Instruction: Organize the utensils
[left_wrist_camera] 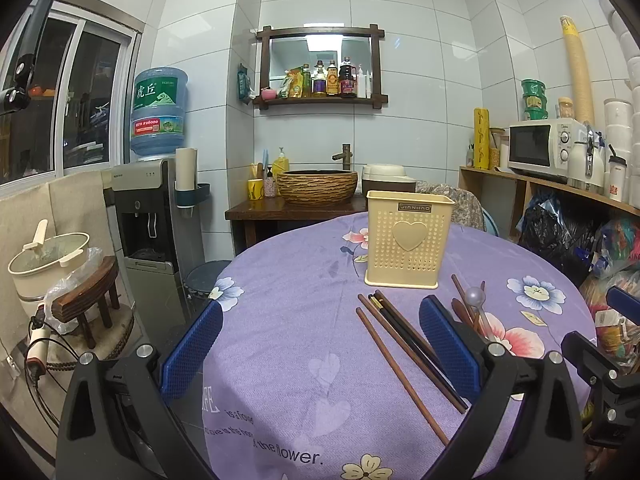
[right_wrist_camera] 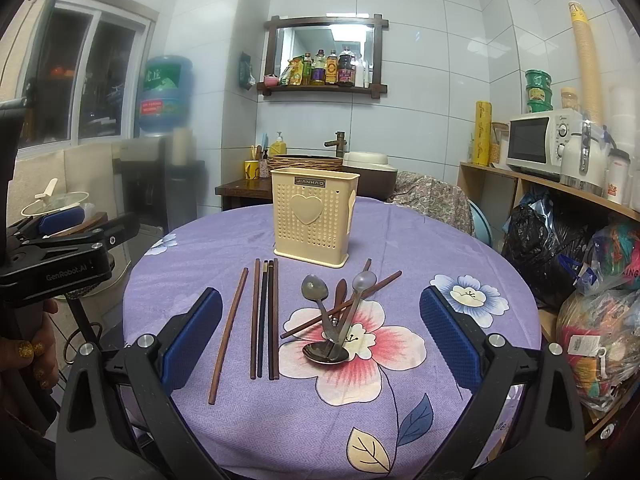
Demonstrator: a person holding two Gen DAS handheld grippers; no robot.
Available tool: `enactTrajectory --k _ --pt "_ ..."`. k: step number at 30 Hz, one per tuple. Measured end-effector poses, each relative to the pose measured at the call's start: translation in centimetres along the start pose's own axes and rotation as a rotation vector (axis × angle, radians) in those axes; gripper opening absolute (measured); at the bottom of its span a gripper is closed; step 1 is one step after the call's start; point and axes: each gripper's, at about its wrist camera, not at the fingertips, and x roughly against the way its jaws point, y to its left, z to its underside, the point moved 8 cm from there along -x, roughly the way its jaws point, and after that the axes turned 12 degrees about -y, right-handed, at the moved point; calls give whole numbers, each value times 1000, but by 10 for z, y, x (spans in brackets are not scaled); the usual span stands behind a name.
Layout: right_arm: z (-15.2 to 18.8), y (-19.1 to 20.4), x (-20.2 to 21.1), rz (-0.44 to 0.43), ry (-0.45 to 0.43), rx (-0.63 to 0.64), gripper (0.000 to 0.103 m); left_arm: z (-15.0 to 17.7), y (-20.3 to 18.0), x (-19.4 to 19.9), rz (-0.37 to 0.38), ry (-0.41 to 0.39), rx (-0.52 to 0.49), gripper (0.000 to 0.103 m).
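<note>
Right hand-held gripper point(right_wrist_camera: 320, 334): jaws wide apart, holding nothing, poised above the table point(right_wrist_camera: 460, 248) with the utensils between its pads.
Left hand-held gripper point(left_wrist_camera: 320, 340): jaws also spread and empty, off to the left side of the table, the chopsticks just inside its right pad.
Chopsticks point(right_wrist_camera: 262, 320): several dark sticks lying roughly parallel, one lighter stick angled apart to their left.
Spoons point(right_wrist_camera: 334, 312): a tangled heap, metal and wooden ones crossed with a stray chopstick.
Holder point(right_wrist_camera: 314, 218): cream perforated caddy, upright at the far side, seemingly unfilled.
Step in hand: likely the first pick.
Doing it well: take the parallel chopsticks as a bunch near mid-length, close squarely across them, then tip them upright over the caddy's opening; the heap wants untangling piece by piece.
</note>
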Motion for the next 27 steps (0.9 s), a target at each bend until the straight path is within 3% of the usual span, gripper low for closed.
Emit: enactTrajectory --k 17,27 --pt "7 4 -2 -2 20 7 98 3 -1 -1 11 16 -13 98" --pt "29 -9 -19 7 118 -7 98 29 -3 -19 68 135 22 98"
